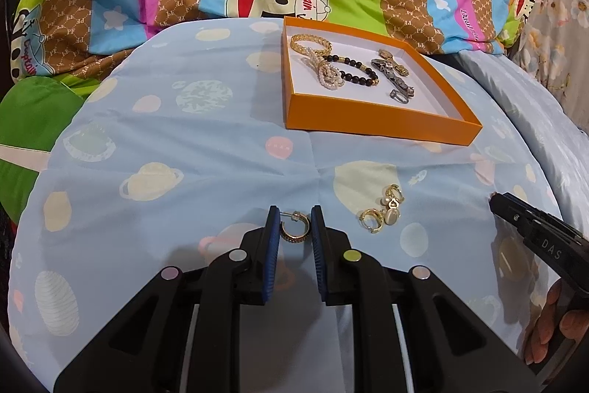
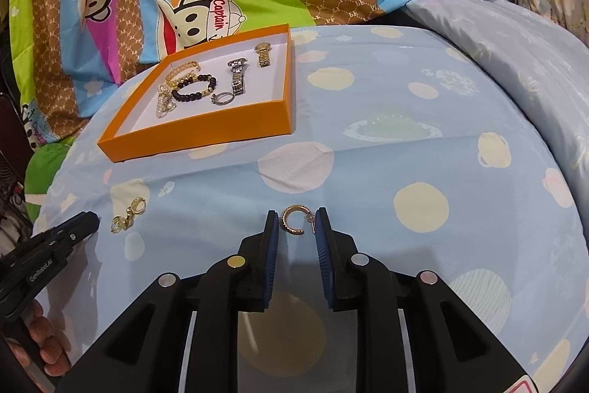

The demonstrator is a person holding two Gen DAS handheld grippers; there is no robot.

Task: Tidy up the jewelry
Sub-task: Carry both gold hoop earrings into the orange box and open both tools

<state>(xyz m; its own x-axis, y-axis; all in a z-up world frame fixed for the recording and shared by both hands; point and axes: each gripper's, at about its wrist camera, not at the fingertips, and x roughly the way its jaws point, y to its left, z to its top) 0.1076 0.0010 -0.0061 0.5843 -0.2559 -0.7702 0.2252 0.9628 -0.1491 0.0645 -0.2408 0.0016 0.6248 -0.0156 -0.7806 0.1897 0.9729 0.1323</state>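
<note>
On the bed, each hoop lies right between a pair of jaws: the left gripper (image 1: 293, 223) has closed on one hoop (image 1: 292, 227), the right gripper (image 2: 296, 223) on the other hoop (image 2: 294, 220), stud against the right pad. The box (image 1: 371, 124) lies ahead toward the bed's far edge

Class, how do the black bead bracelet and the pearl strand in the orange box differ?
The black bead bracelet has larger dark beads with gold spacers; the pearl strand has small pale ones. The black bead bracelet lies as one open loop; the pearl strand is bunched up. Both lie in the orange box.
</note>
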